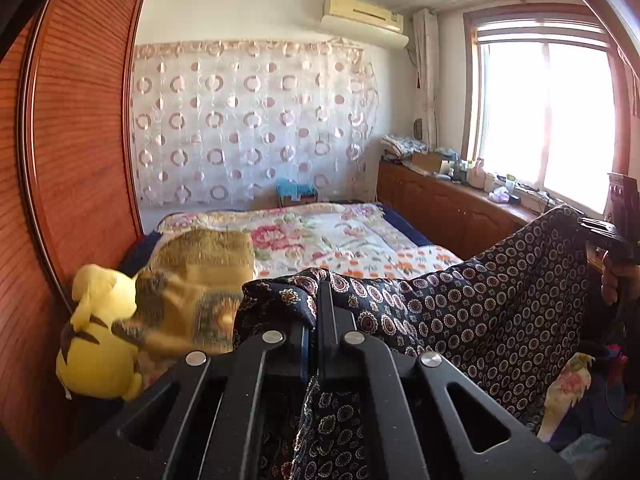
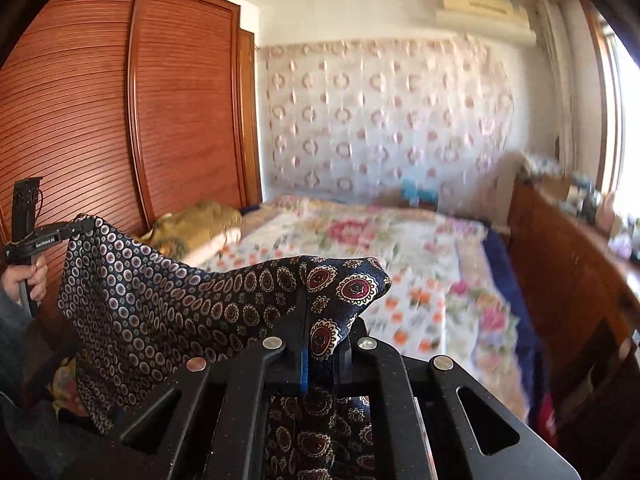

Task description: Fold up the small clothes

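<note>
1. Sunlight from a window (image 1: 548,120) fills a bedroom with a wooden wardrobe (image 2: 140,112) and a bed (image 1: 320,236) under a floral quilt.
2. A dark patterned cloth (image 1: 480,308) hangs stretched in the air above the near end of the bed, held at two corners.
3. The left claw (image 1: 314,312) is clamped together on one bunched corner of the cloth.
4. The right claw (image 2: 316,332) is clamped together on the other corner, fabric puffing above its tips.
5. A person's hand (image 2: 34,278) grips the left handle.
6. A yellow plush toy (image 1: 98,332) sits beside the wardrobe, touching an olive garment (image 1: 200,280) lying on the bed.
</note>
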